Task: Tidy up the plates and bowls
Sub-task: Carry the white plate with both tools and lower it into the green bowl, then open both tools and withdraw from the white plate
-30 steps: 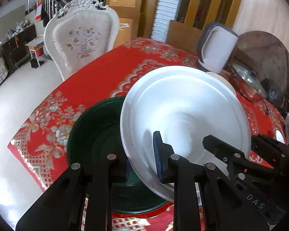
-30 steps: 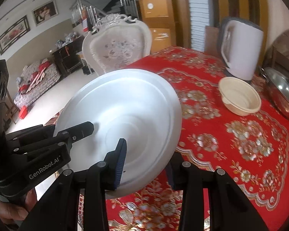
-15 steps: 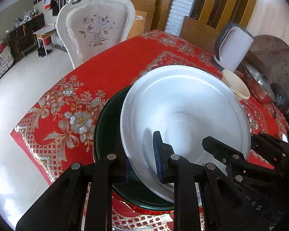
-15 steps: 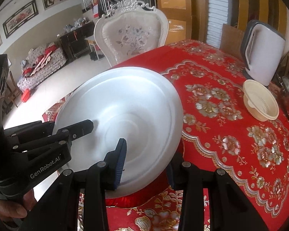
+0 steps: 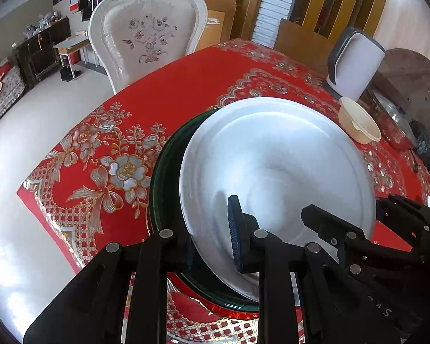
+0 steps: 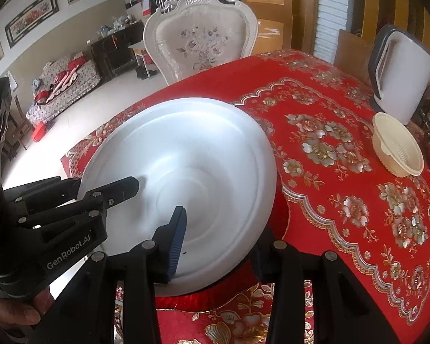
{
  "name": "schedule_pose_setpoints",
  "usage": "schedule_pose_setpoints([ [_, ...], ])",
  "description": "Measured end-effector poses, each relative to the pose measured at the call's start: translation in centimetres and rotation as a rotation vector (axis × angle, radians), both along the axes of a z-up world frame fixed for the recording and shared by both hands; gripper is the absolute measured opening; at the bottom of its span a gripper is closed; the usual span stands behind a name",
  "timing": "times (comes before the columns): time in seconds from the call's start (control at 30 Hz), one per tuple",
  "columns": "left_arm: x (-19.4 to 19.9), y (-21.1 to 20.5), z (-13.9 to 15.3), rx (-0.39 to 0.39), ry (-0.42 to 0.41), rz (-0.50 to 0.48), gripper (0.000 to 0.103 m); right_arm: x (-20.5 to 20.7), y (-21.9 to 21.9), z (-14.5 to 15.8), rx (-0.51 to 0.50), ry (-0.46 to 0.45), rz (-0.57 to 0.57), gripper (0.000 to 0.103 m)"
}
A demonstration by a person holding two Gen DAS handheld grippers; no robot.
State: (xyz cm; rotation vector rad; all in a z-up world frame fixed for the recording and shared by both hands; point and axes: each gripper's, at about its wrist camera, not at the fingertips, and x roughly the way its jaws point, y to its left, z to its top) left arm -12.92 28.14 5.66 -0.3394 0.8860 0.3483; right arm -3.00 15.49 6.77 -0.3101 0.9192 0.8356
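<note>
A large white plate (image 5: 275,169) is held by both grippers over a dark green plate (image 5: 169,177) that lies on the red tablecloth. My left gripper (image 5: 212,238) is shut on the white plate's near left rim. My right gripper (image 6: 218,238) is shut on its near right rim; the plate also fills the right wrist view (image 6: 186,183). The white plate tilts, low at its near edge, close over the green one. A cream bowl (image 6: 398,149) sits at the right; it also shows in the left wrist view (image 5: 358,123).
A white kettle (image 6: 401,71) stands behind the cream bowl. A metal pot lid (image 5: 392,114) lies at the far right. A white floral chair (image 5: 149,31) stands at the table's far side. The table edge (image 5: 43,200) is near on the left.
Both grippers have carried the white plate down and over the green plate, which is now mostly covered. The view has pulled back, showing more tablecloth and the cream bowl.
</note>
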Motion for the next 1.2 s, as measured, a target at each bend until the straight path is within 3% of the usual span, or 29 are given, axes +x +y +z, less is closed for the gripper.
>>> schedule_pose_setpoints([
  [0.67, 0.3, -0.2, -0.5, 0.033, 0.015, -0.011, 0.019, 0.0, -0.8, 1.3, 0.037, 0.03, 0.003, 0.042],
  [1.2, -0.3, 0.5, 1.0, 0.128, -0.029, 0.065, 0.019, 1.3, -2.9, 1.7, 0.079, 0.037, -0.061, 0.043],
])
